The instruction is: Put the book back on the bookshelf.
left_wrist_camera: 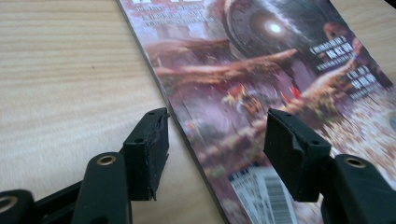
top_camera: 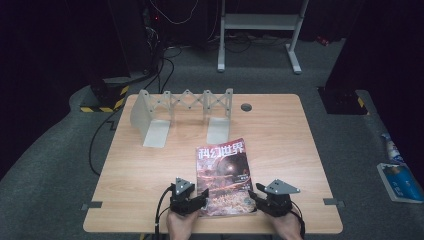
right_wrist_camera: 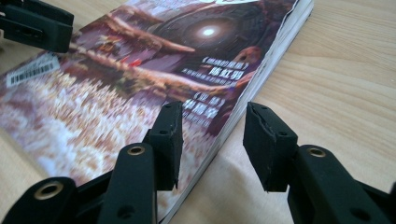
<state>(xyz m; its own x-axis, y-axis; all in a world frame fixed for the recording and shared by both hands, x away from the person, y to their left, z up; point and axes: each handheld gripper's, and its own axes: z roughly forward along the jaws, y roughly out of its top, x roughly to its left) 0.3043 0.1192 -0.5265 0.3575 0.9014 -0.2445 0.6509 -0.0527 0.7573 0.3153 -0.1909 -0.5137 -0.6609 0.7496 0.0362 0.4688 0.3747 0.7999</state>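
- A magazine (top_camera: 224,175) lies flat on the table (top_camera: 140,165), near the edge at the person's side, with the cover facing up.
- The cover shows a red and purple picture and has a red title band at the far end; a white barcode label sits at the near left corner.
- The left gripper (top_camera: 192,198) is at the near left corner of the magazine, held by a hand (top_camera: 179,225) that comes in from the bottom edge of the high view.
- In the left gripper view its jaws stand apart, one on each side of the left edge of the magazine: one jaw is over the bare table, the other is over the cover. The pads do not press on the magazine.
- The right gripper (top_camera: 260,196) is at the near right corner of the magazine.
- In the right gripper view its jaws also stand apart, across the right edge: one jaw is over the cover, the other over the bare wood. I cannot tell if the jaw over the cover touches it.
- A grey folding rack (top_camera: 180,112) stands at the far side of the table, well apart from the magazine.
- A small round grey hole (top_camera: 246,107) is in the table just right of the rack.
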